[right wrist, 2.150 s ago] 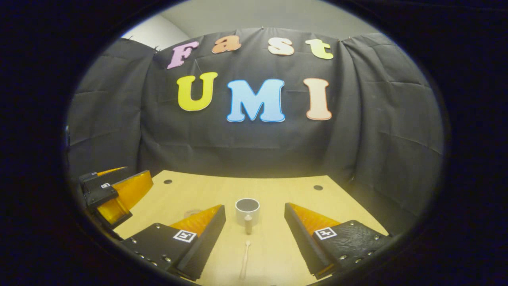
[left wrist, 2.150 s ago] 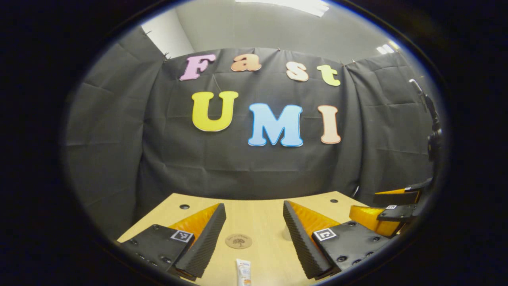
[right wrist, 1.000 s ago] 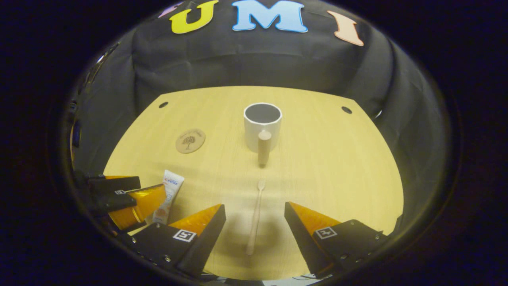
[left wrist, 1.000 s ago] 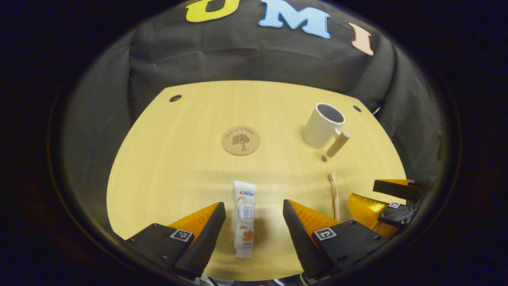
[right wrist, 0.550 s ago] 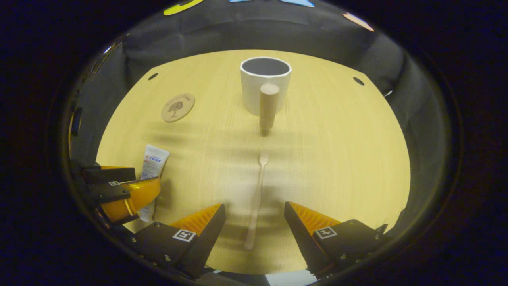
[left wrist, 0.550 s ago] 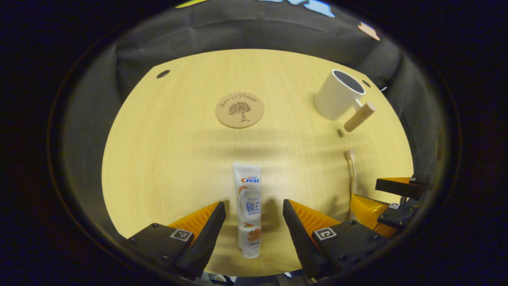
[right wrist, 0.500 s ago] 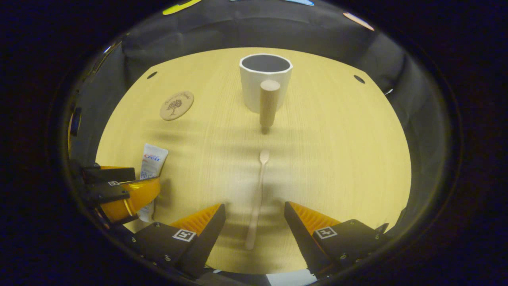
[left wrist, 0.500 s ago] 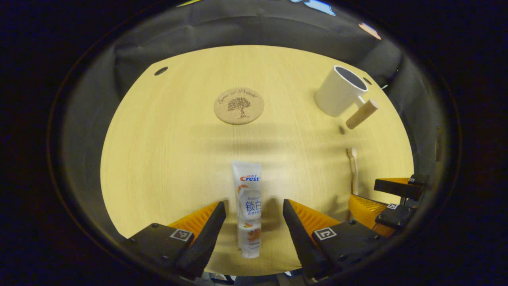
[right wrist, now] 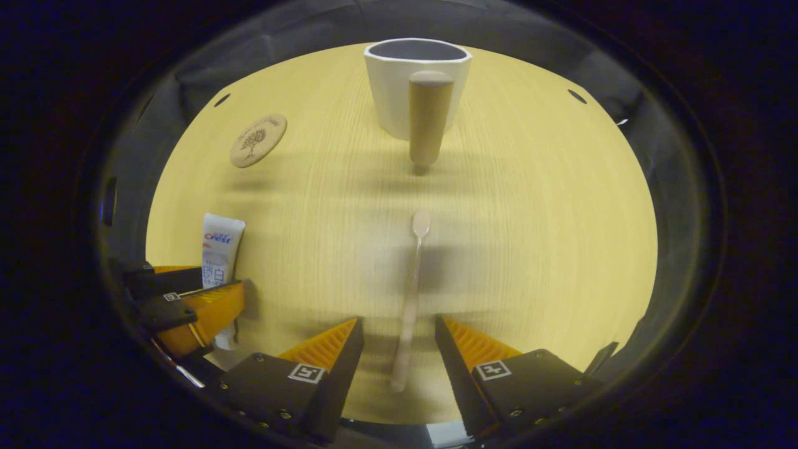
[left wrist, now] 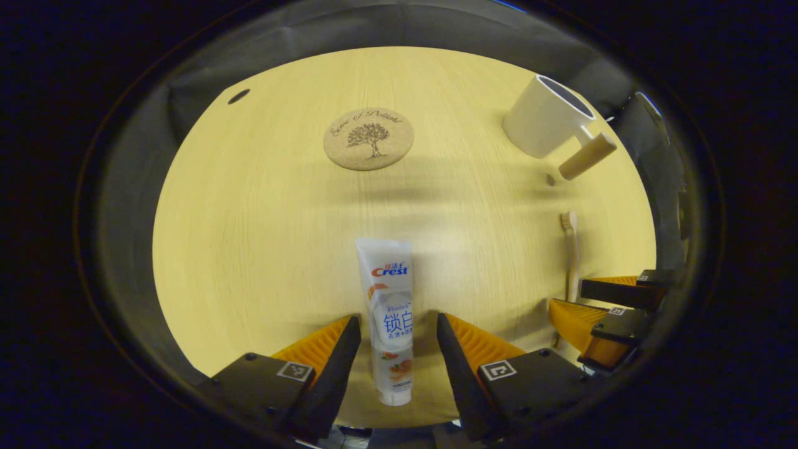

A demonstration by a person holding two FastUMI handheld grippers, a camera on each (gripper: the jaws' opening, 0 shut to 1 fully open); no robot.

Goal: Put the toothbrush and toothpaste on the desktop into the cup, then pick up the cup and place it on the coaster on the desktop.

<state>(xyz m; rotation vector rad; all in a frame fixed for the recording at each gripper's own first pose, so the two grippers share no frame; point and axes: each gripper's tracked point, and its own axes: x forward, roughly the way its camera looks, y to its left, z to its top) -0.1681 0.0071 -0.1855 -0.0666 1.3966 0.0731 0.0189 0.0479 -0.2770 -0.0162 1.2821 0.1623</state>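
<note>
I am holding my left gripper (left wrist: 397, 330) low over the desk (left wrist: 262, 206) with its two fingers spread, one on each side of the toothpaste (left wrist: 389, 318). The tube is lying flat between them, cap end toward me, and there is a narrow gap on each side, so my fingers (left wrist: 340, 349) are not pressing on it; I cannot tell whether they are resting on the desk. Beyond the tube the round cork coaster (left wrist: 368, 130) is lying flat on the wood, well apart from it. Off to the right the white cup (left wrist: 545, 117) is standing with its wooden handle (left wrist: 587, 156) pointing toward my side, and the toothbrush (left wrist: 569, 249) is lying near it, running down to my other gripper at the edge. I am holding my right gripper (right wrist: 399, 349) the same way, fingers parted and straddling the toothbrush (right wrist: 411, 293). The brush is lying lengthwise between them, its head pointing toward the cup (right wrist: 416, 81), and neither finger (right wrist: 458, 355) is touching its thin handle. The cup is standing upright straight ahead, open and empty as far as I can see, its handle (right wrist: 427, 118) facing me. The coaster (right wrist: 258, 140) is lying to the left of the cup, apart from it, and the toothpaste (right wrist: 218, 262) is lying nearer on the left, with my left gripper (right wrist: 187, 305) around its lower end.
</note>
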